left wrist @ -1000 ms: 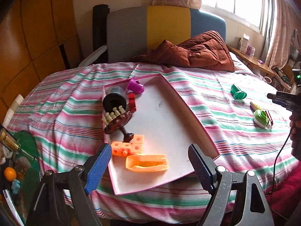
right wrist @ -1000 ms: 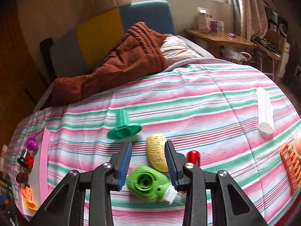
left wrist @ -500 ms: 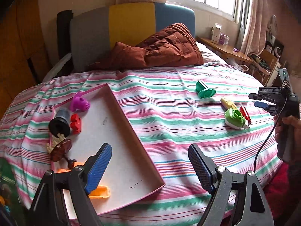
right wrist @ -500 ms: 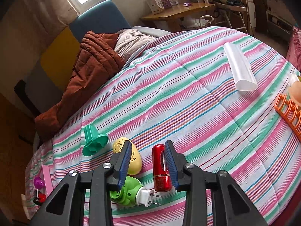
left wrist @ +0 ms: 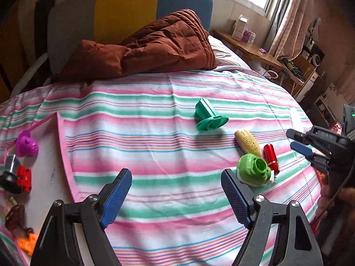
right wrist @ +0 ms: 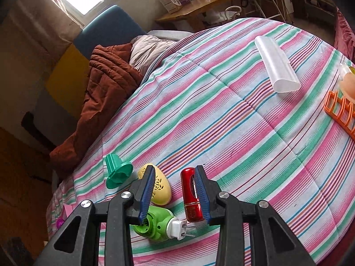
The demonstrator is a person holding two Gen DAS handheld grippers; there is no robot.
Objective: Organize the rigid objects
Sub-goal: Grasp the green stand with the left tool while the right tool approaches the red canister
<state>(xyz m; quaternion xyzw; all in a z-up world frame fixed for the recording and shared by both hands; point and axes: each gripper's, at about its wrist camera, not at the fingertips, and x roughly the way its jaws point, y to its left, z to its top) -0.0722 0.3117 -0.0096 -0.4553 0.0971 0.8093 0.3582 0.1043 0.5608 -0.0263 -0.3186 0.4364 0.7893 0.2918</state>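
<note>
Because the right gripper [right wrist: 175,194], part-open and empty, hangs over the red cylinder [right wrist: 191,196] at lower centre, the left gripper [left wrist: 176,196] stays wide, empty.

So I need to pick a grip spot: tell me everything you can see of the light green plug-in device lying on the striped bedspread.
The light green plug-in device looks like glossy hard plastic: a rounded body with a round ribbed socket on its upper face and a white plug end bearing two bare metal prongs. It lies on its side on the striped bedspread, prongs roughly level. The yellow egg-shaped case and red cylinder lie close beside it; contact is unclear. The right gripper hovers just above, empty.
</note>
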